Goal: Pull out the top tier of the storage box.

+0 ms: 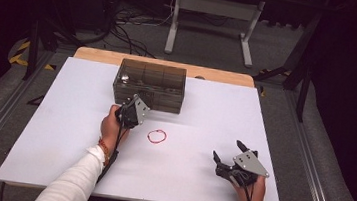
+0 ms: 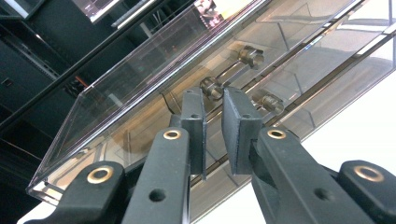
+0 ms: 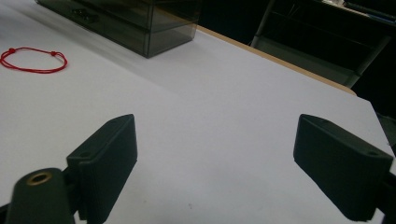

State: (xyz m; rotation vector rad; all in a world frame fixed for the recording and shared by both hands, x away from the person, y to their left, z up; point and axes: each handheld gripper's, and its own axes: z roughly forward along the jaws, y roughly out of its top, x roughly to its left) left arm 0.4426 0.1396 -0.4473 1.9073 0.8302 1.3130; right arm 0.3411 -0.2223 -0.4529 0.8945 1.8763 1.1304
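A smoky clear plastic drawer box stands at the back middle of the white table. My left gripper is pressed up to the box's front. In the left gripper view its jaws stand nearly together, closed on a small metal drawer handle of the box. A red string bracelet lies flat on the table in front of the box. My right gripper rests at the front right, jaws wide open with nothing between them; the bracelet and the box lie far off to its left.
The table's wooden back edge shows behind the white sheet. Beyond it a white stand and cables lie on the dark floor. Bare white surface surrounds both hands.
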